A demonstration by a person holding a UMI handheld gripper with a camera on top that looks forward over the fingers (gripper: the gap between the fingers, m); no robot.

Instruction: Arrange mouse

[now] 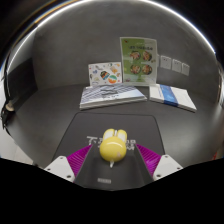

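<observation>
A yellow mouse (113,146) with a pale cord trailing toward me lies on a dark grey mouse mat (92,128) with white lettering. My gripper (114,152) is open. The mouse stands between its two fingers, with a small gap at each side. The magenta pads (80,157) flank the mouse to the left and right and do not press on it. The near part of the mat runs under the fingers.
Beyond the mat on the grey table lie a striped booklet (112,95) and a blue-and-white booklet (172,96). Two printed leaflets (138,55) stand against the back wall, beside wall sockets (172,64).
</observation>
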